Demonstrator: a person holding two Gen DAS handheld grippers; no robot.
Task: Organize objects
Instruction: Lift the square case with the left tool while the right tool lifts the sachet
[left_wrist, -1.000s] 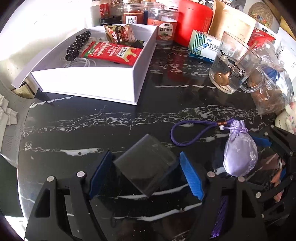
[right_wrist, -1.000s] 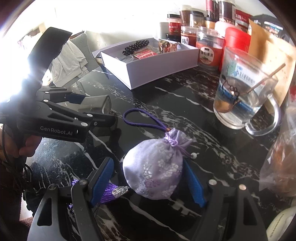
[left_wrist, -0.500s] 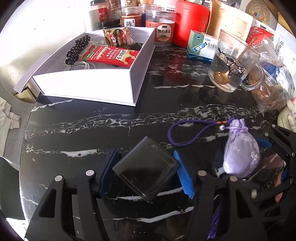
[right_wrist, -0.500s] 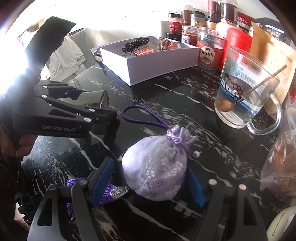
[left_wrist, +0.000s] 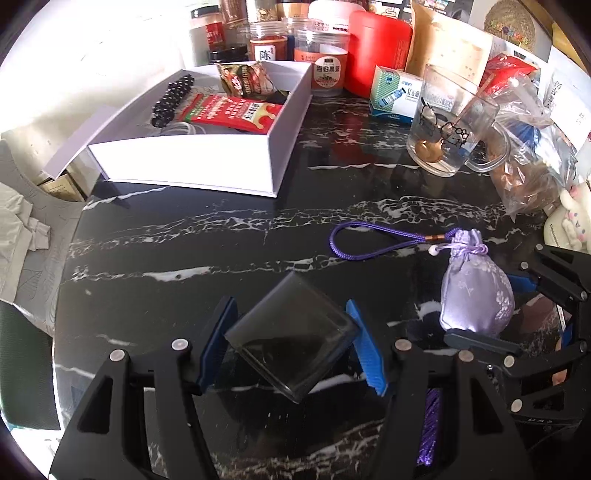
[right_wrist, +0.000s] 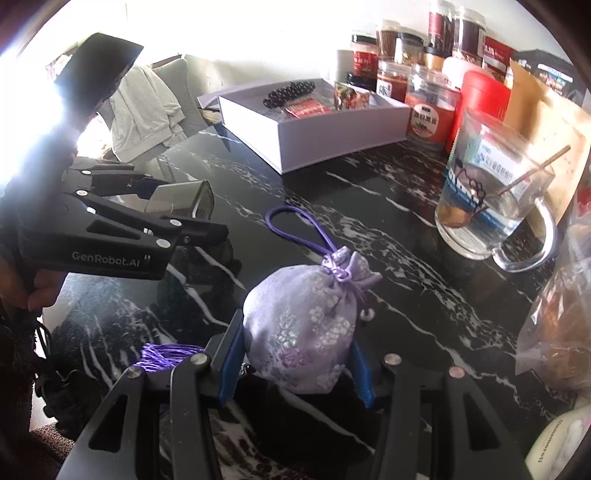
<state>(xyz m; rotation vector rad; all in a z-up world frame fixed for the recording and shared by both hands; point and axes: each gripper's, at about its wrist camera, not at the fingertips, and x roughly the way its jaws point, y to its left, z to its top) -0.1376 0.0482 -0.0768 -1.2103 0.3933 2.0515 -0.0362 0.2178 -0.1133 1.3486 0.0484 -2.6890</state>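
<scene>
beads and snack packets are sitting in the white box (left_wrist: 192, 166); left tongs (left_wrist: 291, 347) are gripping the smoky plastic case (left_wrist: 291, 341), right tongs (right_wrist: 295, 354) the lilac sachet (right_wrist: 303, 328), both unboxed.

Black desk (left_wrist: 177, 258) veined with white marbling. Lilac satin pouch (right_wrist: 306, 328) with pale floral pattern and purple cord (left_wrist: 373, 243). Smoky translucent grey box (left_wrist: 291, 336) between blue-padded black jaws. White box (left_wrist: 184, 162) holds red packets (left_wrist: 232, 112) and black beads (left_wrist: 171, 99).
</scene>
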